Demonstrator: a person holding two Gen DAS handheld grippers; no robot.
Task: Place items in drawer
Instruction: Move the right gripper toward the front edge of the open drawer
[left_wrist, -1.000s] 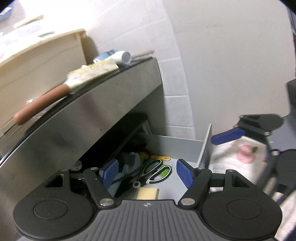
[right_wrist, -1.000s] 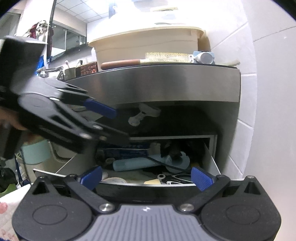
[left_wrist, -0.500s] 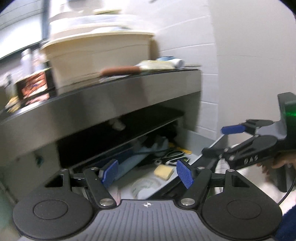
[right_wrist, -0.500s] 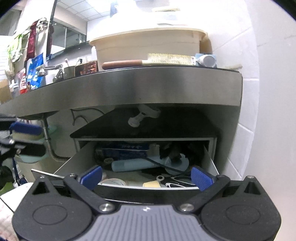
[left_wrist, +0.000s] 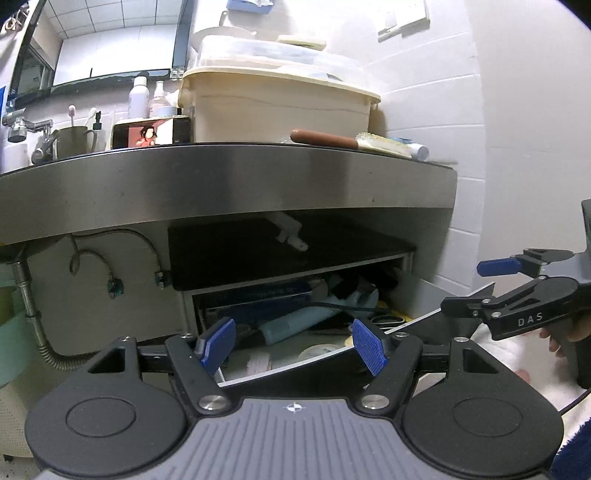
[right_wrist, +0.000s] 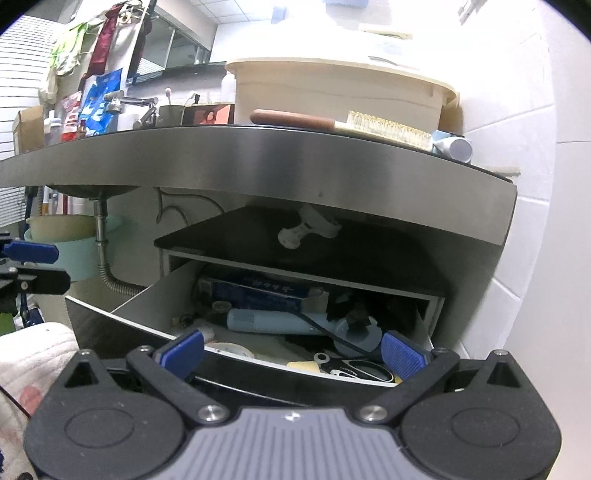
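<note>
1. Your left gripper (left_wrist: 293, 345) is in front of the open drawer (right_wrist: 236, 356), near its left end. Its blue pads stand part way apart and there is nothing between them
2. Your right gripper (right_wrist: 291, 354) is in front of the right part of the drawer. Its pads stand wide apart and they hold nothing. In the left view you see it far off to the right, with your hand (left_wrist: 565, 330) behind it
3. The drawer front is a dark edge that runs just past both sets of pads. Above the drawer there is a black shelf (right_wrist: 258, 236), and above that the steel counter edge (right_wrist: 258, 158) sticks out toward you. The gap between the drawer top and the shelf is low
4. The drawer is quite full. A light blue tube (right_wrist: 269, 320) lies across the middle, a blue box (right_wrist: 255, 293) is behind it, scissors (right_wrist: 354, 367) lie at the near right, and a yellow block (right_wrist: 303, 366) is beside them
5. The brush (right_wrist: 343, 122) lies up on the counter, near the right end, in front of the big cream tub (right_wrist: 340, 96)
6. A white towel (right_wrist: 33, 354) is low down at the left of your right gripper
7. The white wall (right_wrist: 535, 221) is close on the right side of the drawer, so there is little room there
</note>
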